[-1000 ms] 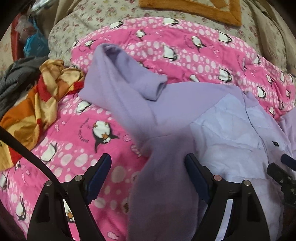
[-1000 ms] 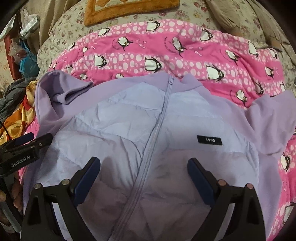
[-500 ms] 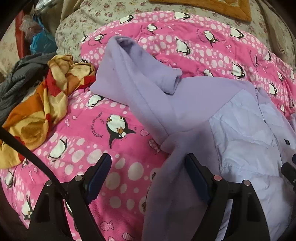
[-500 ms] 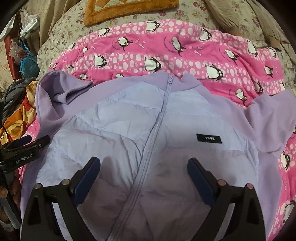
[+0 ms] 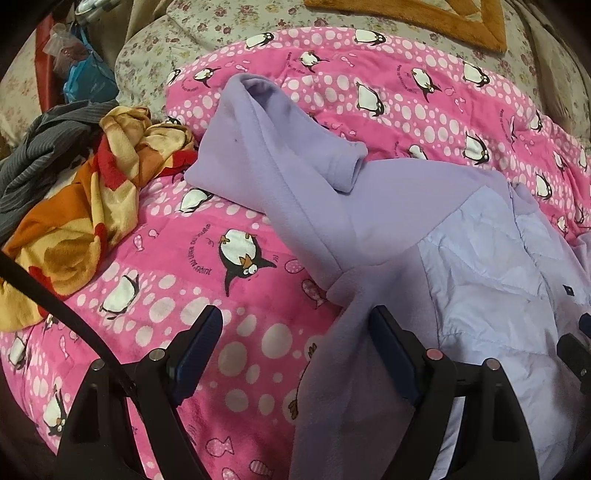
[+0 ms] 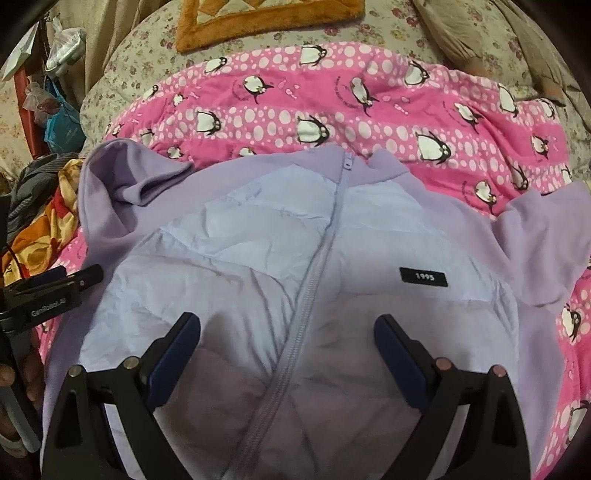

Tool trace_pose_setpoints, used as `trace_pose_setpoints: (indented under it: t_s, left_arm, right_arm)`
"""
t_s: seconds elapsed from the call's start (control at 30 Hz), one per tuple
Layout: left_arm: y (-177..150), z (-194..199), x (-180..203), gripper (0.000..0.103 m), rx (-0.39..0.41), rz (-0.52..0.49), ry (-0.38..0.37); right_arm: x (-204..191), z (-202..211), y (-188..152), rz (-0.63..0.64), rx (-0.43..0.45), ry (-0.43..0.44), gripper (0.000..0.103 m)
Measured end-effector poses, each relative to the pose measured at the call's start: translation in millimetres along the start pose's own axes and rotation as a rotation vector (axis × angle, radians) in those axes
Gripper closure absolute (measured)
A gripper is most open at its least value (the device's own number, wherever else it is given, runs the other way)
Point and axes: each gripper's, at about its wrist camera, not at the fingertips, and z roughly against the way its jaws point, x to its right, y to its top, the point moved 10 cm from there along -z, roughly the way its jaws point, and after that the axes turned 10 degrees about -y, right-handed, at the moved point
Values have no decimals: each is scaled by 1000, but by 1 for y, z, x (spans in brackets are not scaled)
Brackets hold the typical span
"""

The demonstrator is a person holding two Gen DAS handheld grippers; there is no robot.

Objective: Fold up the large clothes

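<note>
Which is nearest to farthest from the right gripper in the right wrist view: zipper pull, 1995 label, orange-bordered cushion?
From the right gripper, open over the jacket front:
1. 1995 label, just ahead, to the right of the zipper.
2. Zipper pull, farther up at the collar, near centre.
3. Orange-bordered cushion, farthest, at the top beyond the pink penguin blanket.

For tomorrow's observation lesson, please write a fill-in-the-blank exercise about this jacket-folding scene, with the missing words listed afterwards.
1. The lilac jacket lies on a pink blanket printed with ____.
2. The jacket's zipper is ____ up to the collar.
3. The black label on the jacket's chest reads ____.
4. The fingers of the left gripper and the right gripper are ____, holding nothing.

Missing words: penguins; closed; 1995; open
</note>
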Motion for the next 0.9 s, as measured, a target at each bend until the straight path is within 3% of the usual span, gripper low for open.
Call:
trace_pose_setpoints:
  t_s: [0.3, 0.43, 0.57, 0.77, 0.9]
  left_arm:
    - [6, 12, -5, 48, 21, 40, -37]
    - [19, 14, -12, 48, 39, 82, -47]
    - [30, 13, -15, 48, 49, 127, -95]
    - [37, -2, -36, 48, 37, 154, -16]
    - [31, -14, -49, 48, -4, 199, -21]
  right_arm:
    - [-19, 9, 4, 36, 17, 39, 6]
    - [-34, 19, 21, 36, 19, 125, 17]
    - [-58, 16, 43, 47, 0, 194, 20]
    - [-108, -11, 84, 56, -24, 250, 20]
    - [-142, -40, 106, 19, -71, 303, 20]
